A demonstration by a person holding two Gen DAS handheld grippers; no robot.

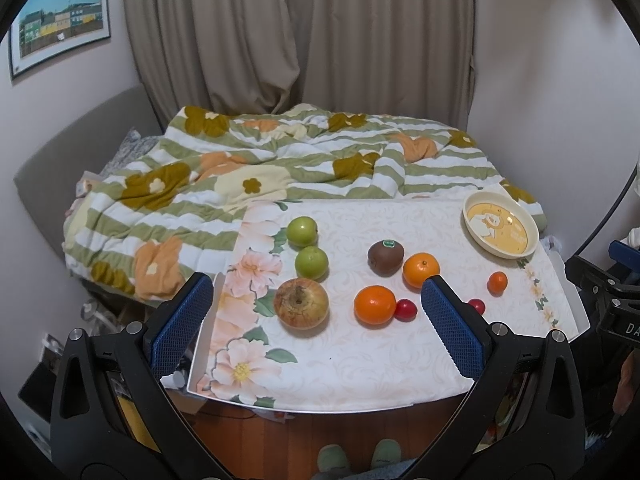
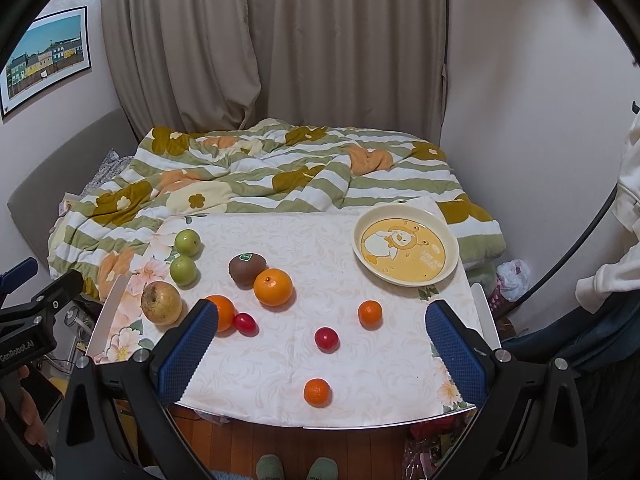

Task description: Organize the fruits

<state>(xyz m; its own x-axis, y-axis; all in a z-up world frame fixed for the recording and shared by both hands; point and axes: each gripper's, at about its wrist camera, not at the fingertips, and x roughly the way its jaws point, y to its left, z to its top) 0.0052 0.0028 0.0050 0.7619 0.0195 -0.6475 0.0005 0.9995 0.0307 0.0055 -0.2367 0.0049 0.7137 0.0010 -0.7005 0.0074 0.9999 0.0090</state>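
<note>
STATE: both jaws wide open, empty | FRUIT: loose on desk (image 2: 280,360); plate (image 2: 406,280) empty at far right | STEP: I start with nearest mandarin (image 2: 317,392), right gripper (image 2: 320,356) closing gently.

Table (image 2: 280,364): small, covered with a white cloth bearing a faint scroll pattern and pink flowers along its left edge. Lying directly on the cloth: upper right of the frame, cream plate (image 2: 405,250) with a yellow cartoon centre, holding nothing. Upper left, two green apples (image 2: 187,242) just beside one another; below them, one large yellowish apple (image 2: 161,303). Centre, kiwi (image 2: 246,267) with green sticker, touching a large orange (image 2: 273,287). Left of centre, second orange (image 2: 222,312) touching a red cherry tomato (image 2: 245,323). Lower centre, another cherry tomato (image 2: 326,338); small mandarin (image 2: 369,313) to its upper right; second small mandarin (image 2: 317,392) near the bottom edge.
</note>
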